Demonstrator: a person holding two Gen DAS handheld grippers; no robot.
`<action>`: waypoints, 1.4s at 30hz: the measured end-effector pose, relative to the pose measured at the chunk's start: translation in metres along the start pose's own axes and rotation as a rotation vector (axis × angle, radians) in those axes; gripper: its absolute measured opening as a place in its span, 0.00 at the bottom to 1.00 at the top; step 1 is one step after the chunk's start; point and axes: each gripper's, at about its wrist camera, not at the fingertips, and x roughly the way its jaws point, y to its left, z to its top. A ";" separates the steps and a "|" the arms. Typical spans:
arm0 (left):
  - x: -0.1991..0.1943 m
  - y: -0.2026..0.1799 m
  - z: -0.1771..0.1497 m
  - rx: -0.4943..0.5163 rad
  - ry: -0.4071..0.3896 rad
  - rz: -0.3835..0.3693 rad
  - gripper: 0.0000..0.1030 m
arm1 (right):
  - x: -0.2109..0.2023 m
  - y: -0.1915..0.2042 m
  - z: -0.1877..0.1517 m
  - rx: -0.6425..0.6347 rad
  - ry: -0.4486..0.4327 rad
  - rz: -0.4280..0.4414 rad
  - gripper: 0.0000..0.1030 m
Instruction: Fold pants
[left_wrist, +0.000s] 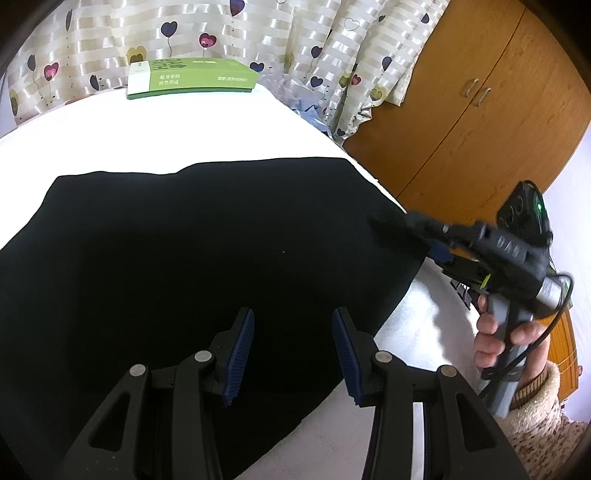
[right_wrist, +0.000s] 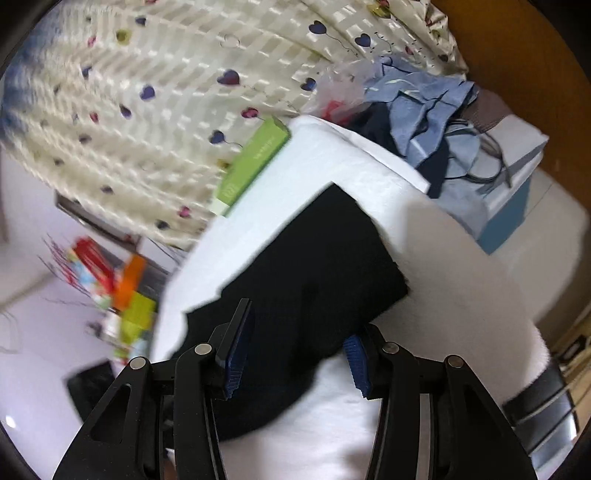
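Black pants (left_wrist: 207, 251) lie flat on a white bed (left_wrist: 184, 129). My left gripper (left_wrist: 293, 350) hovers open over their near part, with nothing between its blue pads (left_wrist: 240, 350). At the right a hand (left_wrist: 491, 332) holds my right gripper (left_wrist: 384, 223), whose blurred tip is at the pants' right edge. In the right wrist view the pants (right_wrist: 317, 266) form a dark folded slab on the bed (right_wrist: 424, 295). My right gripper (right_wrist: 297, 354) stands open over their near corner. The cloth edge seems to cover the tip of its right finger (right_wrist: 356, 365).
A green box (left_wrist: 192, 77) lies at the bed's far end by a heart-patterned curtain (left_wrist: 332, 44). A wooden wardrobe (left_wrist: 480, 110) stands to the right. Blue clothes (right_wrist: 436, 122) are heaped beyond the bed. Colourful clutter (right_wrist: 110, 280) sits on the floor at the left.
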 end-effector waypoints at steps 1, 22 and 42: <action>0.000 -0.001 0.000 0.002 0.001 0.001 0.45 | -0.005 0.000 0.000 0.010 -0.018 0.035 0.47; 0.000 -0.003 0.000 0.024 0.016 -0.034 0.45 | 0.030 0.030 -0.055 -0.020 0.155 0.125 0.46; 0.000 0.003 0.004 0.020 0.020 -0.041 0.45 | 0.000 0.007 -0.030 0.106 -0.163 -0.008 0.46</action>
